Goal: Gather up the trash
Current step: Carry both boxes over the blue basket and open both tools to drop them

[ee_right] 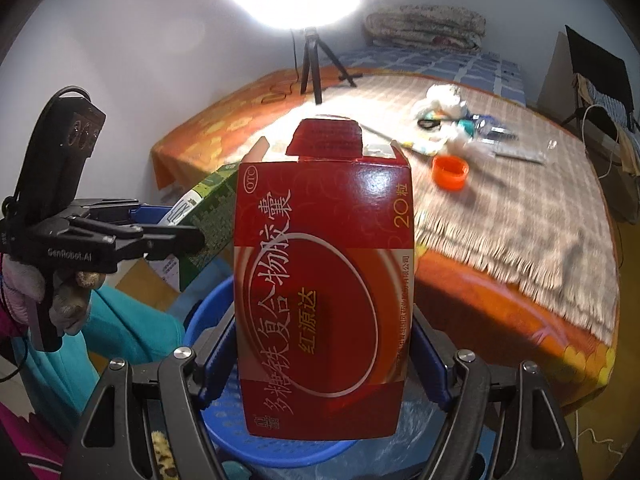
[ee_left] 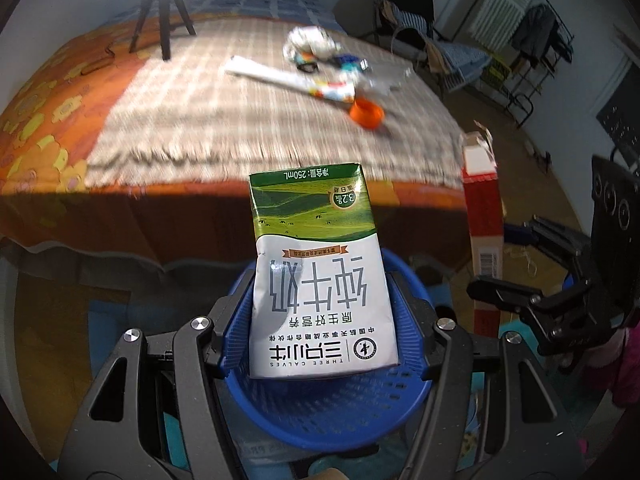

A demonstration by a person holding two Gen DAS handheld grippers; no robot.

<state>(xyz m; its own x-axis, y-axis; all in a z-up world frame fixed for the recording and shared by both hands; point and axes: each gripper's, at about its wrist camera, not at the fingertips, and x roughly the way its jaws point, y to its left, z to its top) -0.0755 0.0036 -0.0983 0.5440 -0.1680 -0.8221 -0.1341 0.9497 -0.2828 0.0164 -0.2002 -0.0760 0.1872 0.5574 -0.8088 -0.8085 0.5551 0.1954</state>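
Green-and-white milk carton [ee_left: 320,276] clamped in left gripper [ee_left: 320,320], glossy red cardboard medicine box [ee_right: 324,292] pinched in right gripper [ee_right: 324,360], both poised over blue perforated plastic basket [ee_left: 328,412] beside bed [ee_left: 240,120], seemingly for dropping.

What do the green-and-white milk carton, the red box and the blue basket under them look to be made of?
Milk carton: coated paperboard, likely; printed faces, dented side, slight sheen.
Red medicine box: glossy thin cardboard; torn-open flaps, lamp glare on print.
Blue basket: moulded plastic, probably; uniform colour, fine grid of holes.
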